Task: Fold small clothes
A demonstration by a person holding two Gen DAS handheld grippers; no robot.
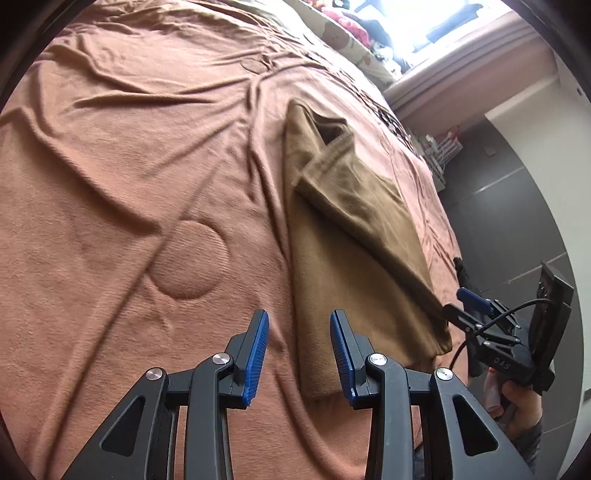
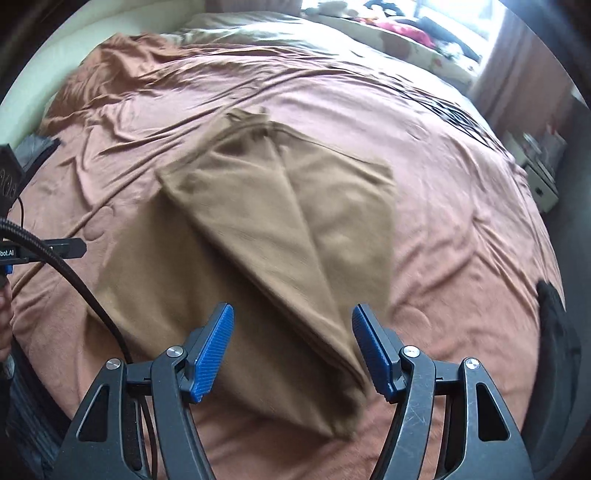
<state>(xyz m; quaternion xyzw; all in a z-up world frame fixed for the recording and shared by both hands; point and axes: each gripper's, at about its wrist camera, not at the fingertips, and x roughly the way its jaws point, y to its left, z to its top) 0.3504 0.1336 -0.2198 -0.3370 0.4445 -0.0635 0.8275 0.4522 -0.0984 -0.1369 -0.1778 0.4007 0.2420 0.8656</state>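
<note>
A tan-brown garment [image 1: 351,229] lies partly folded on the rust-coloured bedspread [image 1: 129,166], with one side flap laid diagonally over its body. My left gripper [image 1: 299,350] hovers open over the garment's near left corner, nothing between its blue pads. In the right wrist view the same garment [image 2: 258,229] fills the middle, its folded flaps meeting in a ridge. My right gripper [image 2: 291,347] is open just above the garment's near edge, holding nothing. The right gripper [image 1: 458,304] also shows at the bed's right edge in the left wrist view, held by a hand.
The bedspread [image 2: 443,184] is wrinkled, with round quilted patches. Pillows and bright clothes [image 2: 399,29] lie at the far end by a window. A dark item [image 2: 554,332] sits at the bed's right edge. A cable [image 2: 92,295] trails on the left. Grey floor [image 1: 517,206] lies beyond the bed.
</note>
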